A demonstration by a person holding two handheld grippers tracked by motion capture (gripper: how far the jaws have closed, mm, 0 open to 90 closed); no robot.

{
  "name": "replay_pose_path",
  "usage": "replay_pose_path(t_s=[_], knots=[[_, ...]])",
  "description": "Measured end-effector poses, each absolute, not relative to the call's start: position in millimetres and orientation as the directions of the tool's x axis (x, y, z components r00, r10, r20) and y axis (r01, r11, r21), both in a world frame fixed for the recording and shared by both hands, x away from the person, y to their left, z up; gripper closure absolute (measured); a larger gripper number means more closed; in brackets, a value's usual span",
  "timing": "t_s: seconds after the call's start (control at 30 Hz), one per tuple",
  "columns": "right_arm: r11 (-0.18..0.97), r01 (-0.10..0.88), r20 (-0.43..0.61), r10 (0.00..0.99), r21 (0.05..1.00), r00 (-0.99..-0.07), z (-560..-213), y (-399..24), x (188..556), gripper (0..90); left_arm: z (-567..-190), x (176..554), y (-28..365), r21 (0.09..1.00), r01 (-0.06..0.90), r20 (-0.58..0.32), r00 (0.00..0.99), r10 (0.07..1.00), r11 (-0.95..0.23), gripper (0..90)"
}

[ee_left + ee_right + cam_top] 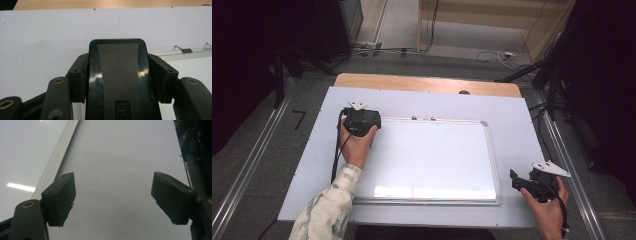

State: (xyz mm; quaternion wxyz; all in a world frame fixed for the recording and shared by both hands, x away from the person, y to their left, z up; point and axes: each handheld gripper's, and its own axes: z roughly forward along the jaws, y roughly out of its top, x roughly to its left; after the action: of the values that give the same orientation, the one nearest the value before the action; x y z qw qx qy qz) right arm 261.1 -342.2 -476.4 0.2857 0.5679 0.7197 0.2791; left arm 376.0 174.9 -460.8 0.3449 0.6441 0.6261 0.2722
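A black eraser-like block (117,72) with a grey top panel sits between the jaws of my left gripper (120,77), whose pads (78,75) press on both its sides. In the high view my left gripper (362,121) is over the far left corner of the whiteboard (432,155). My right gripper (517,181) is just off the whiteboard's near right corner, above the white sheet. In the right gripper view my right gripper (113,192) stands open with nothing between its pads (60,197).
The whiteboard's metal frame (57,157) lies on a large white sheet (512,110) that covers a wooden table (427,82). Small hanger clips (186,50) sit on the board's far edge. Metal rails, cables and dark stands surround the table.
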Motion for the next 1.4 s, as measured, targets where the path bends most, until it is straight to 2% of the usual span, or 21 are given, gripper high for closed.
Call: replay_pose_path(t_s=[0.4,0.6,0.8,0.93,1.1,1.4], knots=[[0.204,0.662,-0.097,0.976,0.721,-0.195,-477,-340,263,18.5,-482,392,169,0.720,0.692,-0.062,-0.019,0.998,0.058,40.6],[0.203,0.660,-0.095,0.976,0.723,-0.196,-477,-340,262,18.5,-488,396,162,0.710,0.703,-0.033,-0.025,0.999,0.041,39.1],[0.207,0.660,-0.098,0.975,0.722,-0.198,-477,-340,263,18.5,-486,393,162,0.718,0.696,-0.013,0.009,1.000,0.003,39.1],[0.209,0.659,-0.098,0.975,0.723,-0.201,-477,-340,263,18.5,-476,385,165,0.759,0.651,-0.040,0.025,0.999,0.014,38.4],[0.209,0.660,-0.099,0.975,0.721,-0.200,-477,-339,263,18.5,-463,367,170,0.788,0.615,-0.061,0.068,0.996,0.007,33.5],[0.208,0.659,-0.101,0.975,0.723,-0.197,-477,-338,264,18.4,-460,322,186,0.821,0.570,-0.099,0.127,0.987,0.009,29.3]])
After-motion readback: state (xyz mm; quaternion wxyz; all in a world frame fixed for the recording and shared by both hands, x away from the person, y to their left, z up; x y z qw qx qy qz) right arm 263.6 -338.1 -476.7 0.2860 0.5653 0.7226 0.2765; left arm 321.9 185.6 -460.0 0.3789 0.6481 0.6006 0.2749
